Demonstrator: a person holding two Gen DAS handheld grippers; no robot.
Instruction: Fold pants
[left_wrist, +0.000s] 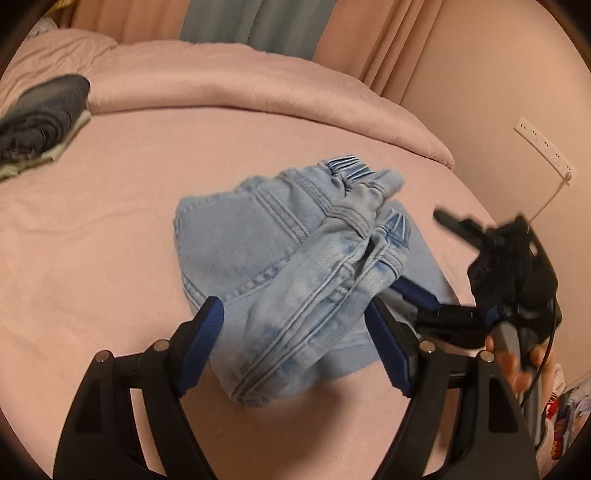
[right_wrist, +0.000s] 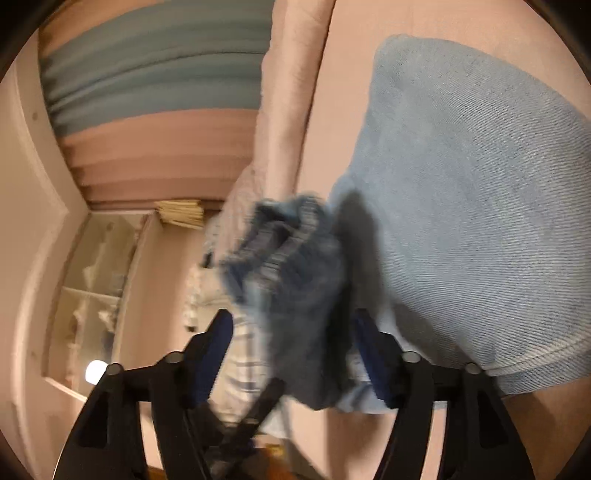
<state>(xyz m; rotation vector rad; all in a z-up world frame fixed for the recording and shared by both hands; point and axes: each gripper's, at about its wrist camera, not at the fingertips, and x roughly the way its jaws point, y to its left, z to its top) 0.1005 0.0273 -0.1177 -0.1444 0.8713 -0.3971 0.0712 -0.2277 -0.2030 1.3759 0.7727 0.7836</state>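
Left wrist view: the left gripper (left_wrist: 295, 332) stands spread, its 2 blue pads on either side of a rolled strip of the pants (left_wrist: 288, 251) without pressing it. The light-blue denim lies bundled on the pink bed sheet (left_wrist: 110, 258) straight ahead of the claw, its ribbed cuffs at the far end. To the claw's right, the right gripper (left_wrist: 439, 266) reaches in low at the denim's edge, carried by a hand (left_wrist: 517, 362). Far ahead and left sits a dark folded garment (left_wrist: 40, 114); a pink duvet (left_wrist: 240, 85) is heaped beyond the denim.

Right wrist view: the right gripper (right_wrist: 291, 354) is spread too, with a blurred fold of the pants (right_wrist: 480, 203) between the pads; whether they touch it I cannot tell. The broad denim panel fills the space ahead and right. A curtain (right_wrist: 159, 74) and a white shelf (right_wrist: 96, 280) lie to the left.
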